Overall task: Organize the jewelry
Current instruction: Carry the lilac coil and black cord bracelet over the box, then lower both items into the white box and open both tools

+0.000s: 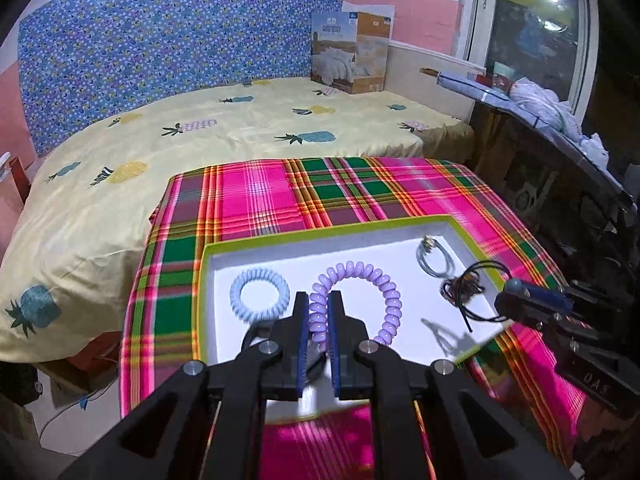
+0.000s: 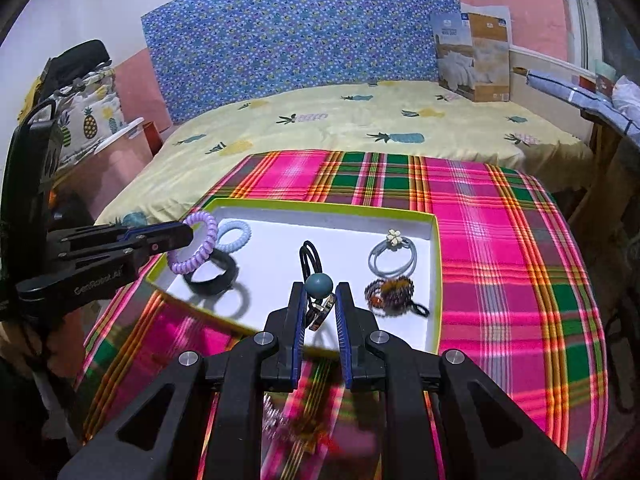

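Your left gripper (image 1: pixel 319 320) is closed on the lilac spiral-coil plastic hair tie (image 1: pixel 362 300), pinching one side of the loop between the blue pads while the rest arches free above the white floor of the shallow lime-rimmed cardboard tray (image 1: pixel 280 236); from the right wrist view the same tie (image 2: pixel 195 246) hangs near the tray's left edge. Your right gripper (image 2: pixel 319 308) is clamped on the black elastic hair tie with a teal bead (image 2: pixel 319 284) — the bead sits just above the fingertips and the black loop trails forward over the tray's near edge. Already lying in the tray: a pale blue spiral-coil hair tie (image 1: pixel 259 294) toward the far left corner, a wide black band (image 2: pixel 212 276) beneath the lilac one, a grey elastic tie with a small cream flower (image 2: pixel 393 254) toward the far right corner, and a brown beaded tie (image 2: pixel 390 290) near the right edge. The tray rests on a pink-and-green plaid cloth (image 2: pixel 500 240). Handling judgement: both held items are light and springy. The coil will stretch and rebound, so a grip across a single strand, as now, looks adequate. The bead is hard and smooth and could squirt out — holding the elastic just below it seems safer. Expect each piece to bounce slightly on release.
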`<state>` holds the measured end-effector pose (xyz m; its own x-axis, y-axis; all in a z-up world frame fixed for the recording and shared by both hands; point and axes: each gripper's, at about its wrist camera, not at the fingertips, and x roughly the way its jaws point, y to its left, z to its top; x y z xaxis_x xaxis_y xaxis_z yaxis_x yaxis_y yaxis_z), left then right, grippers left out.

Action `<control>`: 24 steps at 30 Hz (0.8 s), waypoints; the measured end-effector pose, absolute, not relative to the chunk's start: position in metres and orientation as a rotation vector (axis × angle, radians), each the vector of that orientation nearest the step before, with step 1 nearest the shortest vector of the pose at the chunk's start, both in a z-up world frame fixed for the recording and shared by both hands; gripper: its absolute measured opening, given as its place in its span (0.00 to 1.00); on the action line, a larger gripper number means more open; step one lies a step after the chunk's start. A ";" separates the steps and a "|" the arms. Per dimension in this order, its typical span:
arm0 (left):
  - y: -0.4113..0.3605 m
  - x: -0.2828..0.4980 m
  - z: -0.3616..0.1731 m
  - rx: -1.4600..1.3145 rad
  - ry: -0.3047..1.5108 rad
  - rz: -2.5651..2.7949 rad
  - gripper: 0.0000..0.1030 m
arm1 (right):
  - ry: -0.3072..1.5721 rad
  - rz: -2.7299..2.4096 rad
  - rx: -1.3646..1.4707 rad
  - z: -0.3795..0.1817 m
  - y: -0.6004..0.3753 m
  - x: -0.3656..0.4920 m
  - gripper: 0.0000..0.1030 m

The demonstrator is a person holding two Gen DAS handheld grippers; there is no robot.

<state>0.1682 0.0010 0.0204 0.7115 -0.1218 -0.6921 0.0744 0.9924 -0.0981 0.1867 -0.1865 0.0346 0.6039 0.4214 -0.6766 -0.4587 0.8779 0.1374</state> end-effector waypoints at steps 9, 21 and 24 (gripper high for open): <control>-0.004 0.215 -0.004 -0.061 0.842 -0.113 0.09 | 0.834 0.484 -0.050 0.011 -0.183 0.223 0.14; -0.010 0.243 -0.028 -0.050 0.914 -0.104 0.10 | 0.909 0.457 -0.067 -0.011 -0.182 0.244 0.15; -0.010 0.246 -0.032 -0.052 0.925 -0.106 0.10 | 0.912 0.452 -0.080 -0.012 -0.181 0.245 0.15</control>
